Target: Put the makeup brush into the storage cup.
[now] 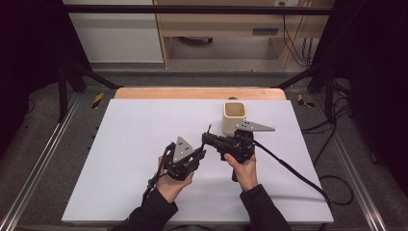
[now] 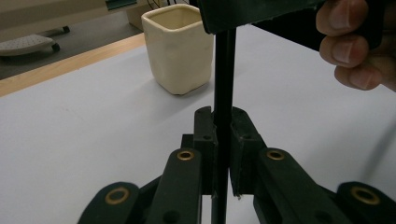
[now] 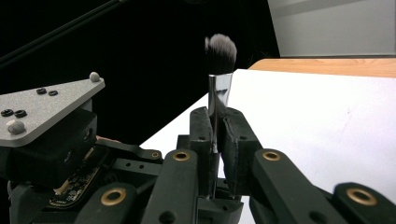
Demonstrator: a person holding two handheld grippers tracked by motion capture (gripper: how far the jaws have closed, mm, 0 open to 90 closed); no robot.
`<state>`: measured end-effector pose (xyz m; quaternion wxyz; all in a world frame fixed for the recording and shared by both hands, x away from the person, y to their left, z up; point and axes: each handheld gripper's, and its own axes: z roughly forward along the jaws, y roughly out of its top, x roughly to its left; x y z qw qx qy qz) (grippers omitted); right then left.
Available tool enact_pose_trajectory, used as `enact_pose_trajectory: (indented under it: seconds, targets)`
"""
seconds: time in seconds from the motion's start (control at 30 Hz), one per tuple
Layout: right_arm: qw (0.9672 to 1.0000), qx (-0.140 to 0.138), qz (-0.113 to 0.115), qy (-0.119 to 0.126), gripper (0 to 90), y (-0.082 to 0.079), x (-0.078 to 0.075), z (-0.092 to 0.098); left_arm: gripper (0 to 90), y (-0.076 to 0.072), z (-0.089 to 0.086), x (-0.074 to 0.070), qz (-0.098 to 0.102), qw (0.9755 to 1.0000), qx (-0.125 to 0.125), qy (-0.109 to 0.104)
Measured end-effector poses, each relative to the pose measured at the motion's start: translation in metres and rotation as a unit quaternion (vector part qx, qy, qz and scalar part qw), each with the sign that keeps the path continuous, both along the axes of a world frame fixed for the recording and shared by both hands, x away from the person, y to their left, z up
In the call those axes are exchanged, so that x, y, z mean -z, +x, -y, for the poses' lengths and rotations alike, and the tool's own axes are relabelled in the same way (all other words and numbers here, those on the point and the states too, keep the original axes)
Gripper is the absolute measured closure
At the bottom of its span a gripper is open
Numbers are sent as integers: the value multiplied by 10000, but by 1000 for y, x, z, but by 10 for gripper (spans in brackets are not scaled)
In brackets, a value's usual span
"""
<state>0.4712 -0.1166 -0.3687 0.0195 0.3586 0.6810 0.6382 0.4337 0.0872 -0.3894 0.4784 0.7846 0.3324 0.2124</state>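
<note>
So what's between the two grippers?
A makeup brush, clamped by both the left gripper and the right gripper; the high view shows it bridging them.

Even overhead light fell on the white tabletop [image 1: 144, 144], with only soft shadows. Surroundings were dark. The gripper views appeared slightly soft up close, and the brush [image 3: 220, 49] bristles looked faintly blurred.

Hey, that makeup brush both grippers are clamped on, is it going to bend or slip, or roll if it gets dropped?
The makeup brush probably stays stiff: its handle runs straight between the left gripper and right gripper. The shiny metal ferrule may be slippery. Being slim and seemingly round, it would likely roll on the flat table.
</note>
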Motion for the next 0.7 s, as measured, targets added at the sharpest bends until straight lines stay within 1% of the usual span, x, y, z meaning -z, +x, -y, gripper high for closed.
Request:
enact_pose_trajectory:
  seconds: [0.1, 0.23, 0.27, 0.37, 0.4, 0.47, 0.5, 0.53, 0.7]
  targets:
    - [10000, 4, 23, -1, 837, 0, 0, 0, 825, 0, -1, 0, 16, 10000, 22, -4]
    - [9998, 123, 144, -94, 838, -1, -2, 2, 760, 0, -3, -1, 16, 10000, 65, 3]
    - [9997, 155, 174, -119, 837, -1, -3, 3, 740, 0, -3, -1, 13, 10000, 58, 19]
    - [9991, 255, 305, -172, 837, -1, -6, 6, 674, 1, -8, -2, -10, 10000, 53, -35]
    - [9989, 291, 314, -196, 837, -2, -7, 6, 649, 2, -9, -2, 1, 10000, 57, -55]
    - [9982, 358, 402, -258, 837, -1, -8, 9, 599, 2, -13, -3, 17, 9999, 102, -79]
    - [9980, 394, 403, -290, 837, -2, -9, 9, 573, 2, -15, -3, 29, 9999, 101, -60]
    - [9975, 431, 455, -329, 837, -2, -10, 10, 547, 3, -17, -3, 6, 9999, 115, -86]
    - [9960, 529, 562, -445, 837, -1, -14, 15, 476, 4, -28, -3, -15, 9999, 83, -142]
